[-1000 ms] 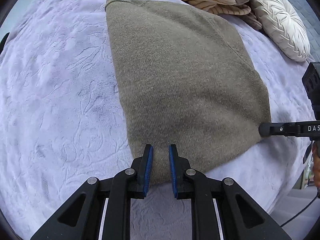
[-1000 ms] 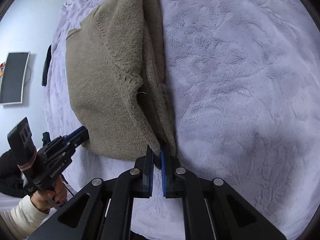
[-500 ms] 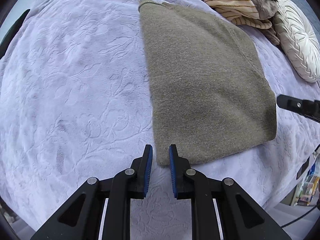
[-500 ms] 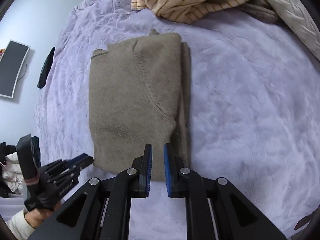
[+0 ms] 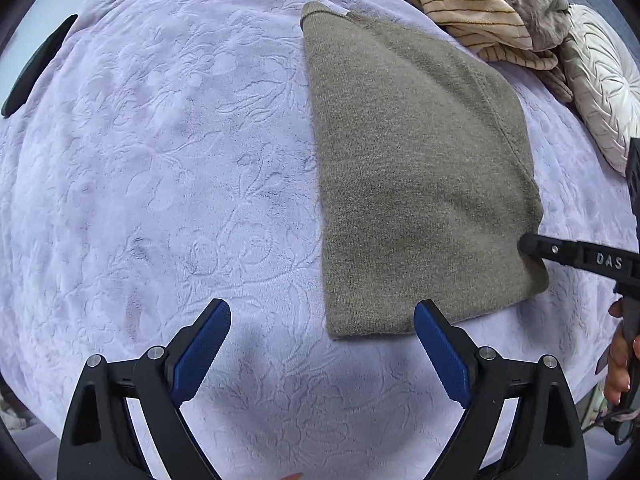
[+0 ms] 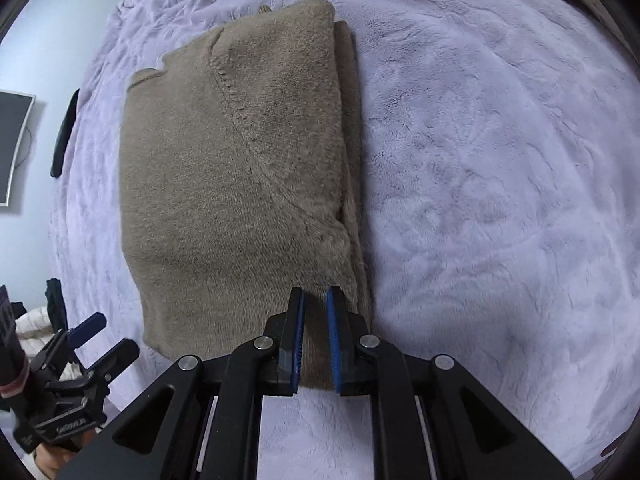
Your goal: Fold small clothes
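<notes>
A folded olive-brown knit sweater [image 5: 416, 168] lies flat on the lilac blanket [image 5: 160, 160]; it also shows in the right wrist view [image 6: 232, 184], with folded layers stacked along its right side. My left gripper [image 5: 322, 332] is wide open and empty, just short of the sweater's near left corner. My right gripper [image 6: 316, 308] has its jaws nearly together over the sweater's near right edge, with knit fabric showing in the narrow gap. It also reaches into the left wrist view from the right [image 5: 532, 246], at the sweater's right edge.
A heap of striped cream and grey clothes [image 5: 472, 4] lies at the far end of the bed, beside a round white pleated cushion [image 5: 600, 76]. A dark flat object [image 5: 36, 64] lies at the blanket's left edge. A monitor [image 6: 12, 140] hangs on the left wall.
My left gripper has opened wide from nearly shut and drawn back from the sweater's near edge. My right gripper has moved back down onto the sweater's near right edge.
</notes>
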Demonstrator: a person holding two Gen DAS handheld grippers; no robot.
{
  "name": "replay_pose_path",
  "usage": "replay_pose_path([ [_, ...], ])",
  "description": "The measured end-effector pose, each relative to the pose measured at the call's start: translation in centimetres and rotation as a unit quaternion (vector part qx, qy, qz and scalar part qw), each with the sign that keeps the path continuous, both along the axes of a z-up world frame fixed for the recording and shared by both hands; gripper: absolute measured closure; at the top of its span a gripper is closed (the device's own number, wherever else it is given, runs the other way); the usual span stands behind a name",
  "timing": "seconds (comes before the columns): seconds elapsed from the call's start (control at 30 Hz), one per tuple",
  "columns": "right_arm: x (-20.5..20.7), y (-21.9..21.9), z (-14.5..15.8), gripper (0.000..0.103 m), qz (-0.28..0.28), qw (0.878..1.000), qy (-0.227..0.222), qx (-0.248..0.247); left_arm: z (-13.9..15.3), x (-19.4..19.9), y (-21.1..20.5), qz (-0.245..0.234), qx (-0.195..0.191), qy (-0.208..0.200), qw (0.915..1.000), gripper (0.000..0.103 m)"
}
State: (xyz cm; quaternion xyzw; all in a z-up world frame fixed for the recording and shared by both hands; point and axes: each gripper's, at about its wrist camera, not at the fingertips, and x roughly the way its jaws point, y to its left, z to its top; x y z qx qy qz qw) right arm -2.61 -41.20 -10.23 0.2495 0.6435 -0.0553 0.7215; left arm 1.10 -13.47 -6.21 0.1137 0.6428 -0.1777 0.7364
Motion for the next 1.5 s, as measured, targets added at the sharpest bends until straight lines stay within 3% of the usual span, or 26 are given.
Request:
replay_pose_path([
  [0.1,-0.8,0.0,0.3,0.09,0.003,1.0,0.006,0.003,-0.2,0.0,-0.2,-0.007,0.007,0.003,0.9999,0.01],
  [0.2,-1.6,-0.2,0.8,0.083,-0.001,1.0,0.005,0.009,-0.3,-0.1,-0.4,-0.014,0.005,0.006,0.9999,0.01],
  [0.23,-1.7,-0.2,0.9,0.076,-0.003,1.0,0.004,0.01,-0.4,-0.2,-0.6,-0.017,0.003,0.008,0.9998,0.01],
  [0.33,-2.3,-0.1,1.6,0.039,0.0,1.0,0.008,-0.012,-0.3,-0.4,-0.9,-0.023,0.0,0.009,0.9997,0.01],
  [1.13,-3.1,-0.9,1.2,0.038,-0.008,1.0,0.028,0.002,-1.1,-0.1,-2.1,-0.011,-0.009,0.023,0.9996,0.01],
  [1.27,-2.6,-1.1,1.1,0.038,-0.007,1.0,0.031,0.001,-1.2,0.7,-1.8,-0.002,-0.025,0.029,0.9993,0.01],
  [1.5,-1.2,-1.8,1.7,0.038,-0.002,1.0,0.006,0.02,-0.6,3.6,-0.5,0.021,-0.088,0.04,0.9951,0.01],
])
